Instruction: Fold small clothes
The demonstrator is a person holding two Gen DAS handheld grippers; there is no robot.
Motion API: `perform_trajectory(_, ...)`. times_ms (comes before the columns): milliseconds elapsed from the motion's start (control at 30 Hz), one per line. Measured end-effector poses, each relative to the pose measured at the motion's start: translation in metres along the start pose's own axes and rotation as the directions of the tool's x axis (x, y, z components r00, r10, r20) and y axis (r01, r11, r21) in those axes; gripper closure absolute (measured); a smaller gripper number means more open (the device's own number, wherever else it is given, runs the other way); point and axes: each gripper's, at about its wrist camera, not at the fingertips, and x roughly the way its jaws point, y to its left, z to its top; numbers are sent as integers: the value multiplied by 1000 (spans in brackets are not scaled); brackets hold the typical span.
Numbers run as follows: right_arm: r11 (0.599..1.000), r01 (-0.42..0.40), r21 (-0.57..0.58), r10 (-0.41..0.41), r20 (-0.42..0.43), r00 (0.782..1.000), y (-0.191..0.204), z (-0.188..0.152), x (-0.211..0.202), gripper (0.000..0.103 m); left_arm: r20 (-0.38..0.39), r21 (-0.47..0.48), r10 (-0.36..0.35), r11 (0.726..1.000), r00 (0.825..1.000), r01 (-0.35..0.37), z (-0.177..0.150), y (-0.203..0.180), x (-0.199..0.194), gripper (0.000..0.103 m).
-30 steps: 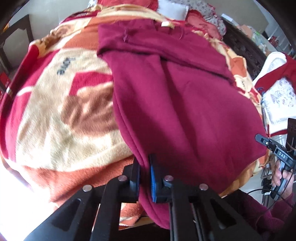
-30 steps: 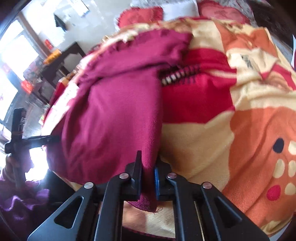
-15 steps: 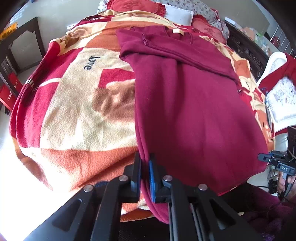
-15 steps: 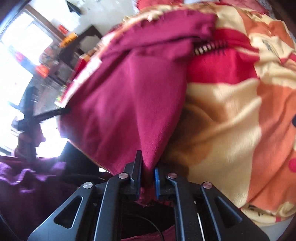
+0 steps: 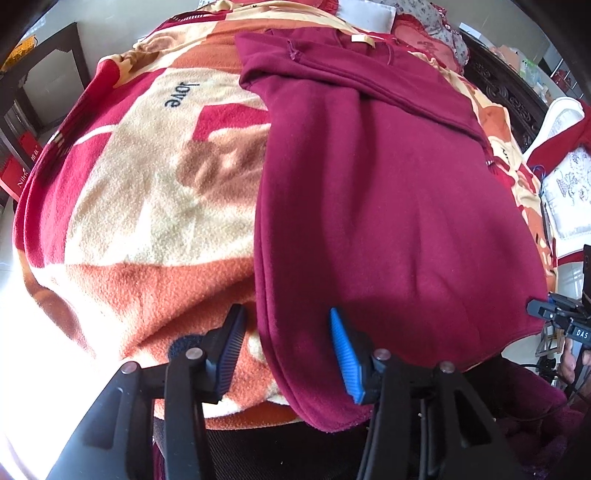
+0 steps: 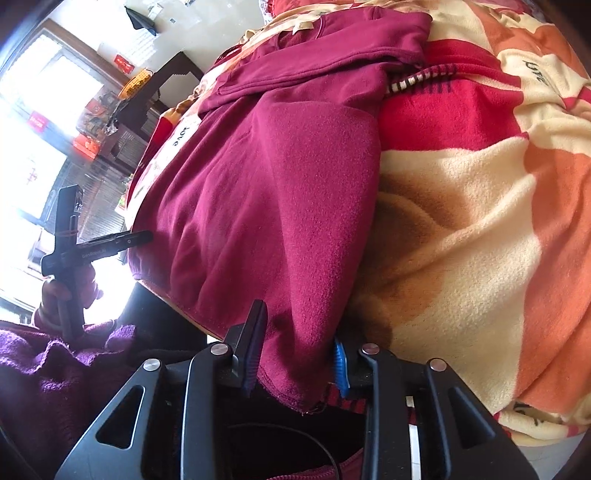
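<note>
A maroon fleece sweater [image 5: 388,206] lies flat on the bed blanket [image 5: 147,206], sleeves folded across its chest, hem hanging over the near bed edge. My left gripper [image 5: 286,354] is open, its jaws standing on either side of the sweater's left hem corner, not gripping it. In the right wrist view the same sweater [image 6: 280,192] lies left of centre. My right gripper [image 6: 299,350] is open around the right hem corner, the cloth loose between the jaws. Each gripper shows in the other's view: the right one [image 5: 557,317], the left one [image 6: 92,247].
The orange, red and cream blanket [image 6: 480,206] covers the whole bed. Pillows [image 5: 369,11] lie at the head. A dark wooden chair [image 5: 44,74] stands left of the bed, a white chair with red cloth [image 5: 561,155] to the right.
Both grippers were shut on the sweater's hem corners and pulling it toward the near edge. Now both have opened and let go; the sweater lies flat.
</note>
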Motion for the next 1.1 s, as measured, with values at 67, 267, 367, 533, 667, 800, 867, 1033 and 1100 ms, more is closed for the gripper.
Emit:
perform_trajectory(67, 1000, 7, -5, -7, 4, 1000, 1, 2, -1, 89, 0, 4, 5, 1000, 1000, -5, 0, -1, 0, 53)
perform_trajectory(267, 1000, 10, -14, -10, 11, 1000, 4, 5, -3, 88, -9, 7, 1, 1000, 1000, -1, -4, -3, 0, 51)
perform_trajectory(367, 1000, 15, -12, -15, 5, 1000, 4, 5, -1, 88, -15, -5, -9, 1000, 1000, 9, -7, 0, 0, 49)
perform_trajectory(533, 1000, 11, -20, -11, 7, 1000, 4, 6, -1, 88, -33, -35, -32, 999, 999, 31, -9, 4, 2, 47)
perform_trajectory(667, 1000, -2, -13, 3, 11, 1000, 1, 5, 1, 88, -46, -23, -39, 999, 998, 38, -11, 1, 6, 47)
perform_trajectory(800, 1000, -8, -18, 8, 22, 1000, 0, 5, 2, 90, -46, -6, -40, 999, 998, 40, -12, -3, 7, 57)
perform_trajectory(867, 997, 17, -70, -15, 37, 999, 8, 5, -2, 103, -55, 2, -78, 997, 995, 79, -12, -3, 4, 85)
perform_trajectory(1033, 985, -125, -121, 140, 117, 983, 22, 9, -29, 103, -23, 25, -107, 994, 994, 108, -9, -6, -8, 91)
perform_trajectory(1100, 988, -93, -125, 105, 98, 990, 20, 10, -23, 103, -24, 16, -130, 991, 991, 130, -7, -4, -8, 91)
